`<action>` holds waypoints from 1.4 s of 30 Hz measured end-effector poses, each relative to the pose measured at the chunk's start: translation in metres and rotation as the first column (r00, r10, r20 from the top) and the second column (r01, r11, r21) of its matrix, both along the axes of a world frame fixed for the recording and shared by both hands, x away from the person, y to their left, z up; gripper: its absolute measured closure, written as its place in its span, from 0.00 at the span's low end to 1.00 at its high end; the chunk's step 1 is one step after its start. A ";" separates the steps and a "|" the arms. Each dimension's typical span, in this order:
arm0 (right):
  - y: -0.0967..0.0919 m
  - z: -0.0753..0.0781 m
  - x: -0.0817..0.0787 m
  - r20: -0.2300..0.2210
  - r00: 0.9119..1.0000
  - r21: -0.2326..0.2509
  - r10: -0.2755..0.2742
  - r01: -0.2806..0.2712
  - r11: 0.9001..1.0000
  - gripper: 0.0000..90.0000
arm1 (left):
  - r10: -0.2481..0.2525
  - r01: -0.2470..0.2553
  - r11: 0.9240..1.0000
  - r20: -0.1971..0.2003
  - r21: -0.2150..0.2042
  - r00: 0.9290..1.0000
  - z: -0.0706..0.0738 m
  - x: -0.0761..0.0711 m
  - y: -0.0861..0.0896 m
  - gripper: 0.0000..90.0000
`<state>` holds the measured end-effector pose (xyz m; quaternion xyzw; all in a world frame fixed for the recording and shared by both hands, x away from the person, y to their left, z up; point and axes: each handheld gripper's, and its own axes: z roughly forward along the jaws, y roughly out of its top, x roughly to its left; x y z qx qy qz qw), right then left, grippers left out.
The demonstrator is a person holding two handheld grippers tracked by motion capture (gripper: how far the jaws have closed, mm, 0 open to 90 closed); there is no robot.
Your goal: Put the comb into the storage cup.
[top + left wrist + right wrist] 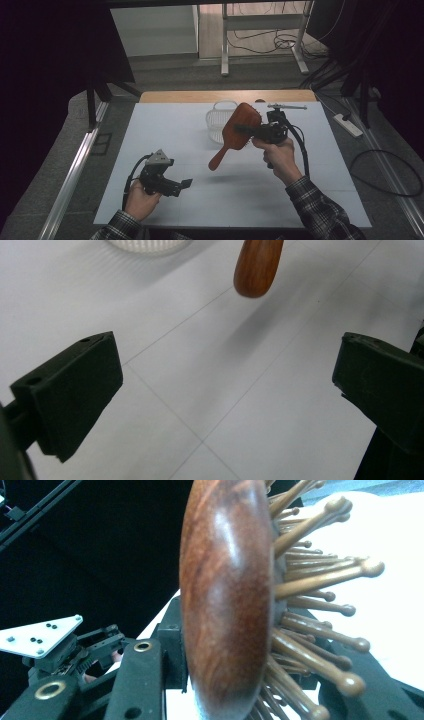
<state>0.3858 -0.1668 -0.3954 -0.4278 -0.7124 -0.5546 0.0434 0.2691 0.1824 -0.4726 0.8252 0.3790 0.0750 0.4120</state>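
My right gripper (243, 130) is shut on the head of a wooden hairbrush (239, 131), held above the middle of the white table (170, 135). Its handle slants down to the left. In the right gripper view the brush's polished back (225, 600) stands edge-on between the jaws, with the wooden bristles (320, 580) pointing right. My left gripper (184, 184) rests low near the table's front left, open, with nothing between its fingers. In the left gripper view its wide-apart fingers (70, 395) frame bare table, and the brush handle's tip (257, 265) hangs ahead.
A small white ribbed basket (219, 120) stands on the table behind the brush; its rim (147, 244) shows at the top of the left gripper view. A wooden strip (225, 96) edges the table's far side. Desk legs and cables lie on the floor beyond.
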 end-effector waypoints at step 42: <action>0.000 0.028 0.029 0.040 0.995 0.020 -0.093 0.093 0.996 0.60 | 0.137 -0.137 0.990 -0.004 -0.044 0.991 -0.006 -0.052 0.070 0.00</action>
